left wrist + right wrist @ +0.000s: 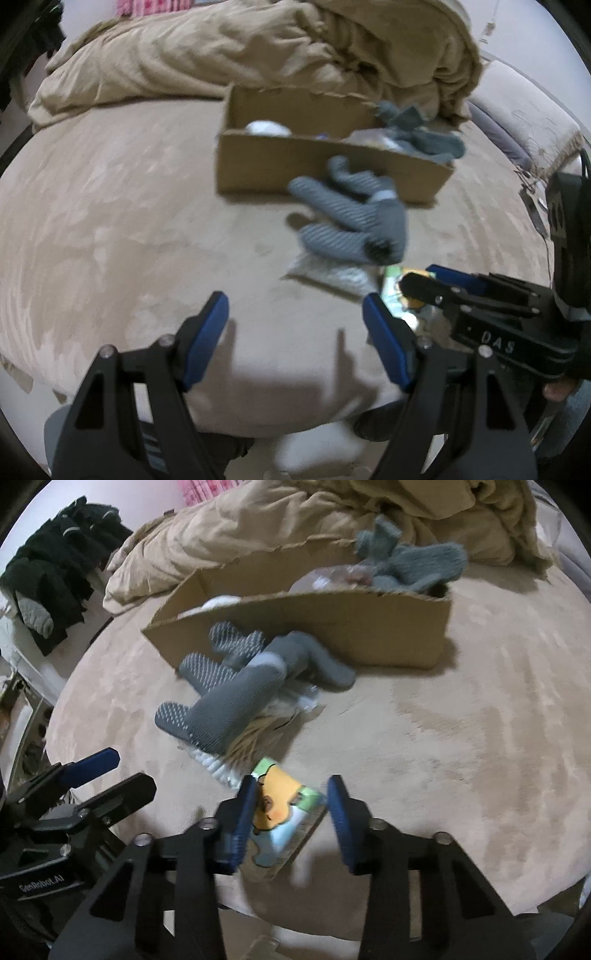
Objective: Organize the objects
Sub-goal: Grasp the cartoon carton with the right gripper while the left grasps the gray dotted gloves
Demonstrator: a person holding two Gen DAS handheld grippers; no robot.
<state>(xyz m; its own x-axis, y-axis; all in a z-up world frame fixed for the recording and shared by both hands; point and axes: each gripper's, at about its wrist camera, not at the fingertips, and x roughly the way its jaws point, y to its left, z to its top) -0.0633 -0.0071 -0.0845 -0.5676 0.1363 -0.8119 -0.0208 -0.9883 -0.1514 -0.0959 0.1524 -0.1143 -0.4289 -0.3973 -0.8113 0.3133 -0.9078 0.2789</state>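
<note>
A cardboard box stands on the beige bed cover, holding a white item, a clear bag and a blue-grey knit piece at its right end. In front lie grey dotted gloves over a clear packet. A colourful card packet lies between the open fingers of my right gripper, which also shows in the left wrist view. My left gripper is open and empty over bare cover, left of the packet.
A crumpled tan duvet is heaped behind the box. Dark clothes hang on the left beyond the bed. The bed edge runs close below both grippers. A pale pillow lies far right.
</note>
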